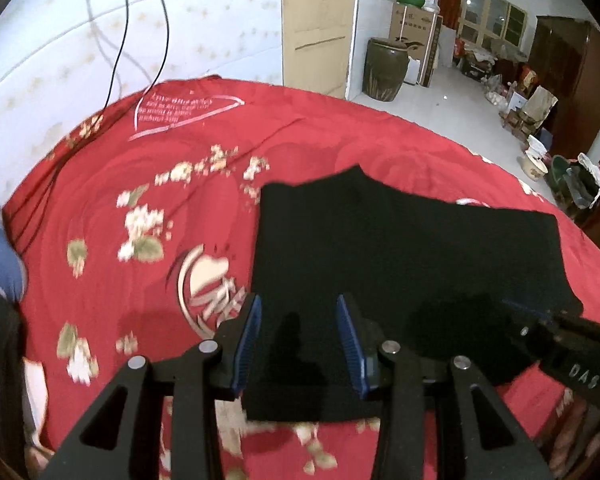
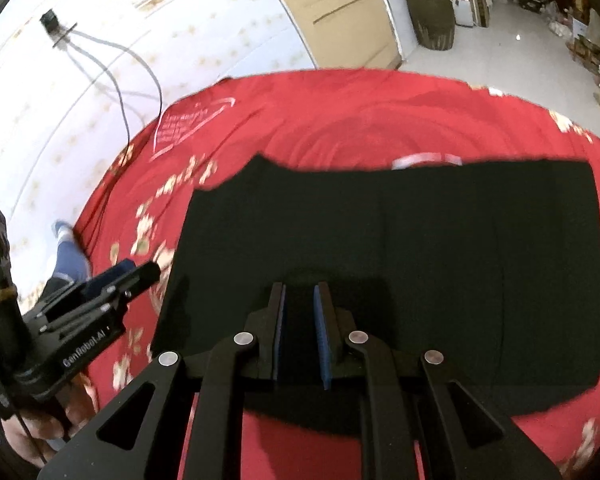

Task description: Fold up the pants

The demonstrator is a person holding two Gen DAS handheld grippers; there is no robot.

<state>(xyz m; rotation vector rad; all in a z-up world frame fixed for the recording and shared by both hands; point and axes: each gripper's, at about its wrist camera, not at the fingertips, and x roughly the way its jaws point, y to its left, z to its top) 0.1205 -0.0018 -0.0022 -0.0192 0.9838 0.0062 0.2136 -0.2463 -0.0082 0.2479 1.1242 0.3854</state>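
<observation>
Both claws gape empty over folded pants [image 2: 380, 248]; red bedspread [image 1: 100, 208] surrounds.

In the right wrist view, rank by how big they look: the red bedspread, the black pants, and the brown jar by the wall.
1. red bedspread
2. black pants
3. brown jar, though it stands farthest from the camera, so it looks smaller than it is.

"GenRobot.AI" stands in white on the left gripper [image 2: 140, 276] body. "DAS" shows on the right gripper [image 1: 540, 316] body. The red bedspread [image 1: 340, 128] print stays unreadable.
</observation>
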